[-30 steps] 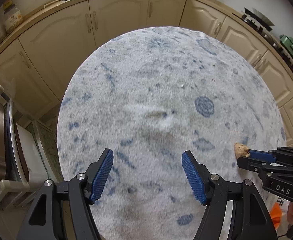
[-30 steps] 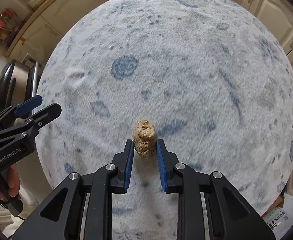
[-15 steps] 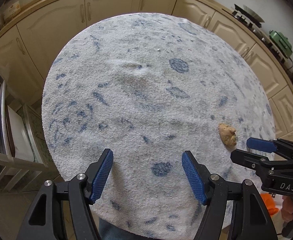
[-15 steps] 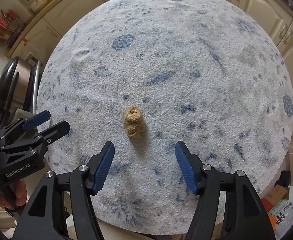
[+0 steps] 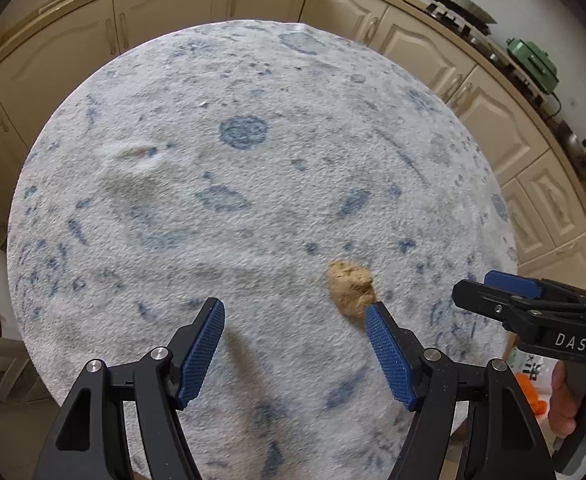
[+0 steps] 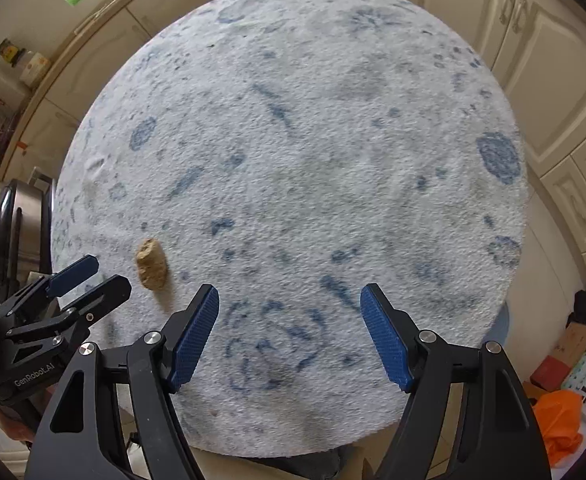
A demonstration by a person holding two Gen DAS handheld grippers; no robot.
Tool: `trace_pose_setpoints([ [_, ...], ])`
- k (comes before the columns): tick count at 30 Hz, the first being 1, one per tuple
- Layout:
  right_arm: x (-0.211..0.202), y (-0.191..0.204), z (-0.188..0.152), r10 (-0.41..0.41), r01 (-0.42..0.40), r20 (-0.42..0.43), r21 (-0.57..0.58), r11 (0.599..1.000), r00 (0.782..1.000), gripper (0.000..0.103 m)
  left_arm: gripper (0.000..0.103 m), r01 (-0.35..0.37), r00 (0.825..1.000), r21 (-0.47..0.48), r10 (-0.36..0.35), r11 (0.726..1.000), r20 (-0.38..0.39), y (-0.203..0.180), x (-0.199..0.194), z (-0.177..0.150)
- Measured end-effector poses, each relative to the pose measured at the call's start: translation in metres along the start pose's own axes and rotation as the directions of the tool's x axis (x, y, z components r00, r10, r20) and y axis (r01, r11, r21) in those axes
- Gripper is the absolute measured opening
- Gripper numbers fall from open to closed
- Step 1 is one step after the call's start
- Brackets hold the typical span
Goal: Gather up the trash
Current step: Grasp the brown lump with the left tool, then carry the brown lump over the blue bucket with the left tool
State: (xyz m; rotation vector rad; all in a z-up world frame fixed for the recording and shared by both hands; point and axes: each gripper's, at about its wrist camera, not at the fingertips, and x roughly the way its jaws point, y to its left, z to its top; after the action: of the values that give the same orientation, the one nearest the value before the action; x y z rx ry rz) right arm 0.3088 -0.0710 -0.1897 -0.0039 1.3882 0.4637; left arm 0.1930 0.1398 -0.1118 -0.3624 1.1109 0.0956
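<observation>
A round table (image 5: 133, 208) covered with a white, blue-patterned pile cloth is being looked down on steeply by both grippers, with cream kitchen cabinets (image 5: 173, 20) curving around its far side. The left gripper (image 5: 295, 322) is being held over the near edge of the table, tilted downward, its blue-padded jaws standing wide with nothing between them. The right gripper (image 6: 289, 308) is being held likewise over the near edge, further to the right; its jaws have just been opening and are standing wide, with only bare cloth between them. In the left view, the right gripper (image 5: 481, 286) is being seen from the side at the right border, a hand (image 5: 565, 404) wrapped around its grip.

A small crumpled wad of tan paper (image 5: 351, 288) is lying loose on the cloth, near the table's near edge. It is lumpy, oblong and creased. It is being seen just beyond the tip of the left gripper's right finger (image 5: 389, 354), outside the jaws, and to the left of the right gripper in the right view (image 6: 151, 264).
</observation>
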Motion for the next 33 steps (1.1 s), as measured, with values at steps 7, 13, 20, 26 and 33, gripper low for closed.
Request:
trace_pose_setpoints([
  [7, -0.001, -0.026, 0.014, 0.030, -0.030, -0.005, 0.007, 1.000, 1.000, 0.075, 0.062, -0.035, 0.999, 0.028, 0.035, 0.999, -0.017, -0.028, 0.028, 0.017],
  [13, 0.000, -0.028, 0.021, 0.016, -0.016, -0.004, -0.027, 0.999, 1.000, 0.075, 0.022, -0.034, 0.999, 0.075, 0.036, 0.997, -0.024, -0.043, 0.036, 0.018],
  [20, 0.000, -0.027, 0.019, 0.009, -0.009, 0.005, -0.030, 1.000, 1.000, 0.075, 0.022, -0.018, 1.000, 0.083, 0.020, 0.996, -0.023, -0.042, 0.035, 0.016],
  [26, -0.004, -0.028, 0.015, 0.012, -0.012, 0.003, -0.017, 1.000, 1.000, 0.075, 0.021, -0.007, 1.000, 0.113, 0.008, 0.994, -0.011, -0.048, 0.025, 0.011],
  [33, -0.016, -0.032, 0.004, 0.018, -0.018, 0.023, -0.012, 1.000, 1.000, 0.075, 0.021, 0.017, 1.000, 0.149, -0.018, 0.989, 0.009, -0.062, 0.016, 0.010],
])
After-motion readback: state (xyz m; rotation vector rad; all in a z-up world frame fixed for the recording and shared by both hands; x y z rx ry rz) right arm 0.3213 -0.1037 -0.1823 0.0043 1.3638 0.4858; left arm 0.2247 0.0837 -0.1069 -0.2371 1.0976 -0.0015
